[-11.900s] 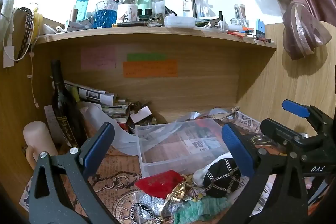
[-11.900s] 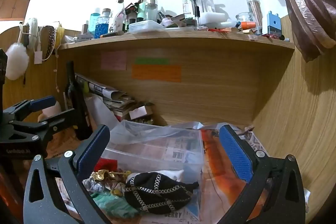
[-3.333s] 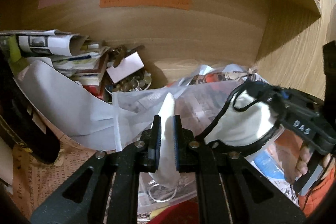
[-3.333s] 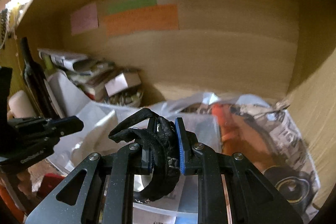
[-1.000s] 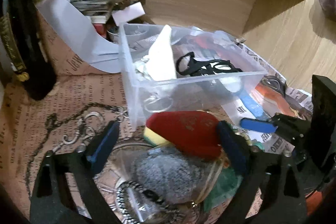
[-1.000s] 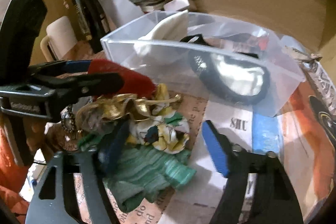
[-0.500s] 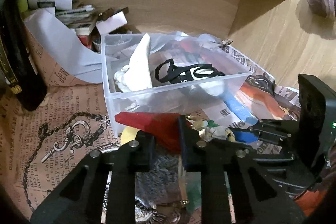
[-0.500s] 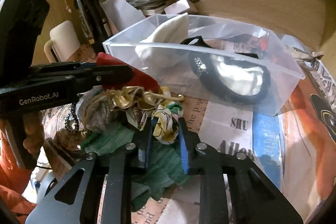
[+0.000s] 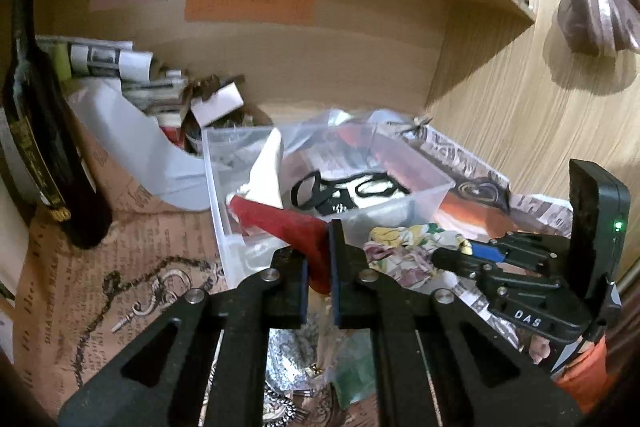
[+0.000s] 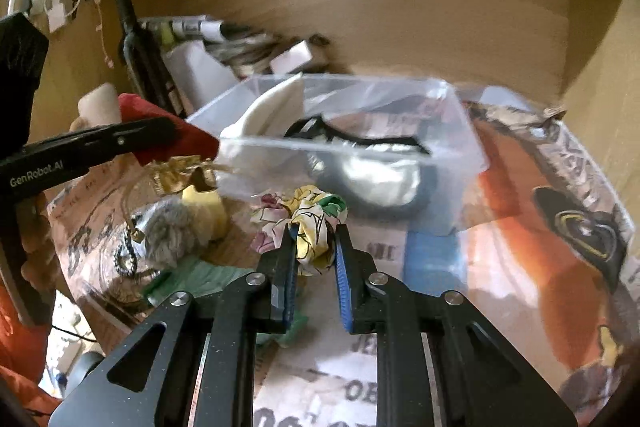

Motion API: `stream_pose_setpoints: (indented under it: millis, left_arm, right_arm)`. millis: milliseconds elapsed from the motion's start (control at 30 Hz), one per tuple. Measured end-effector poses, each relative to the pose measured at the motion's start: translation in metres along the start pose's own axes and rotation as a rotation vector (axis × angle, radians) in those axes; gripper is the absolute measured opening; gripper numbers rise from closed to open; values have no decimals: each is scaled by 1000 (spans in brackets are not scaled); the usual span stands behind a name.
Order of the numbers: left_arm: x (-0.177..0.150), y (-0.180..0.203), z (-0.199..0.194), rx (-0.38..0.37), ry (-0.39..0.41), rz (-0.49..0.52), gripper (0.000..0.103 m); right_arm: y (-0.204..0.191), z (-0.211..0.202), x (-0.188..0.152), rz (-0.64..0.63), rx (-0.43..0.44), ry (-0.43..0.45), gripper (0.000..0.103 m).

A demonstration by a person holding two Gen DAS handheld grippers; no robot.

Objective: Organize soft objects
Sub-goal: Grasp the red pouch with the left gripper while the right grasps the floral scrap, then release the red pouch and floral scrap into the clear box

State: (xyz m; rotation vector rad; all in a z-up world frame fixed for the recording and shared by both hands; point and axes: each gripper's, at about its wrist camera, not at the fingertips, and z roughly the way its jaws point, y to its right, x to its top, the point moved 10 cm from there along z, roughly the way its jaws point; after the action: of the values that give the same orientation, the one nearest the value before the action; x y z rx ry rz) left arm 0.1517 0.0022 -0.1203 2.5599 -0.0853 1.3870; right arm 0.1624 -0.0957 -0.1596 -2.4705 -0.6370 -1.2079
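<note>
My left gripper (image 9: 319,267) is shut on a red soft piece (image 9: 280,221) and holds it raised just in front of the clear plastic bin (image 9: 432,183). In the right wrist view the red piece (image 10: 160,123) hangs at the bin's (image 10: 248,143) left corner. My right gripper (image 10: 314,259) is shut on a floral cloth scrunchie (image 10: 308,215), lifted before the bin's front wall; it also shows in the left wrist view (image 9: 404,247). Inside the bin lie a white cloth (image 9: 266,167) and a black-and-white cap (image 10: 372,167).
On the newspaper-covered desk lie a grey fuzzy ball (image 10: 172,231), a yellow piece (image 10: 202,203), gold fabric (image 10: 176,175), green cloth (image 10: 200,279) and a chain (image 9: 132,279). A dark bottle (image 9: 44,147) stands at the left. Rolled papers (image 9: 120,67) fill the back left corner.
Both grippers, open a second ago, have shut on their pieces and lifted them off the pile toward the bin: left with the red piece, right with the floral scrunchie.
</note>
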Motion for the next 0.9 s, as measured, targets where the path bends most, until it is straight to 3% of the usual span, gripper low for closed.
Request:
stream_pose_setpoints:
  millis: [500,700,900]
  left_arm:
    - [55,5,-20,36,145,43,6]
    - [73,3,-4,49,150,50,6]
    - [85,7,23,67,128,85,6]
  right_arm:
    - [16,-51,61,-12,-53,209,15]
    - [22,-49,85,-5,-67,256,15]
    - [27,-30,97,-1,-79,249,15]
